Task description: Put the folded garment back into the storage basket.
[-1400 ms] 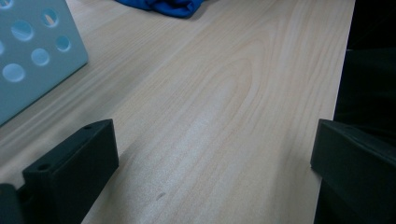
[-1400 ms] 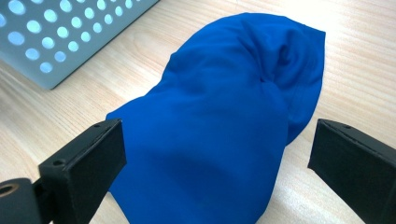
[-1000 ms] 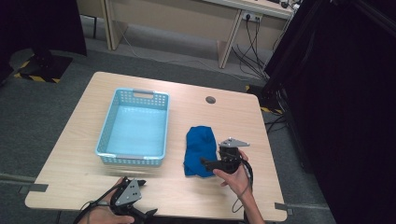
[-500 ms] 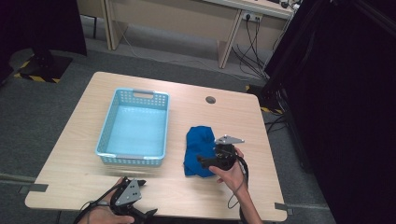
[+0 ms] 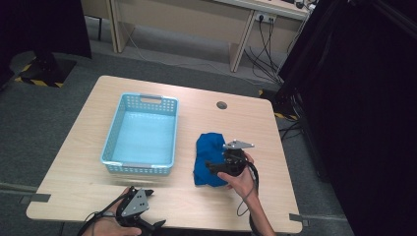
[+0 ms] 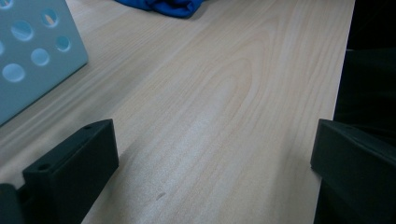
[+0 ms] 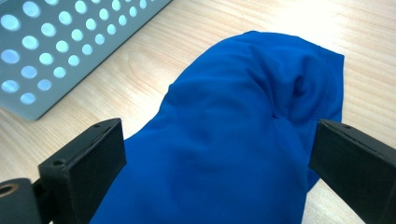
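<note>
A crumpled blue cloth (image 5: 209, 157) lies on the wooden table (image 5: 196, 118), right of a light blue perforated basket (image 5: 142, 135). My right gripper (image 5: 212, 166) hovers over the cloth's right side, open, with the cloth (image 7: 233, 140) bunched between and below its wide-spread jaws. My left gripper (image 5: 147, 209) rests low at the table's front edge, open, with bare wood between its jaws (image 6: 210, 154). The basket's wall (image 6: 28, 51) shows at the left of the left gripper view, and the cloth's edge (image 6: 163, 5) shows at its top.
The basket wall (image 7: 56, 42) also stands at the upper left in the right gripper view. A round cable hole (image 5: 222, 104) sits near the table's far edge. A black curtain (image 5: 354, 108) hangs on the right, and desks with cables (image 5: 260, 39) stand behind.
My right gripper has shifted slightly left and lower, over the blue cloth. The left gripper has stayed in place.
</note>
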`<move>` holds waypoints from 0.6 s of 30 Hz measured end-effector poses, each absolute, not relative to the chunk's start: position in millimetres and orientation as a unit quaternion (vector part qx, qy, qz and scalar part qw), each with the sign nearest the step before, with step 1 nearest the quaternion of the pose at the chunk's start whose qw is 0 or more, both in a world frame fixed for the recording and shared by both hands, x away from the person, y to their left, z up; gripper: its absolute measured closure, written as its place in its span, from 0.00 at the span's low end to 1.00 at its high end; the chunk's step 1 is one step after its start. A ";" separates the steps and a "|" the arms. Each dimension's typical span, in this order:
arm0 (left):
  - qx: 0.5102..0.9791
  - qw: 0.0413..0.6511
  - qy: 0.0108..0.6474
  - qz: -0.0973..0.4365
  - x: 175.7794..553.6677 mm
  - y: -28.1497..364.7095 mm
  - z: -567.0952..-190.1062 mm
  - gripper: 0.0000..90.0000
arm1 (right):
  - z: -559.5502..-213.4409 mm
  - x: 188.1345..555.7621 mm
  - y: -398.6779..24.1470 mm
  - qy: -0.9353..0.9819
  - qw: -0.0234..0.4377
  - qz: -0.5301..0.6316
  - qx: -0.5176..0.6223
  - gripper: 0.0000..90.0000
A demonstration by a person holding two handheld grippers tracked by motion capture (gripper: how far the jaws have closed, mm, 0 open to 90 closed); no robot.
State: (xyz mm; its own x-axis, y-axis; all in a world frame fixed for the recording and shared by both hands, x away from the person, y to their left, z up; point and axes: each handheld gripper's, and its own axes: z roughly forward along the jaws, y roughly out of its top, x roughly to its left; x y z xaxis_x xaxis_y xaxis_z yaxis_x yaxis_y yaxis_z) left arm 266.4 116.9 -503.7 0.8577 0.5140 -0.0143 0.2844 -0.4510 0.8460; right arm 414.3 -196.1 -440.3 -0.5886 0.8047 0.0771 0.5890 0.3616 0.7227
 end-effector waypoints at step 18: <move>0.843 0.468 0.237 0.123 266.4 116.9 -503.7 0.00 | -443.4 424.9 -190.0 0.813 0.144 0.363 0.432 0.04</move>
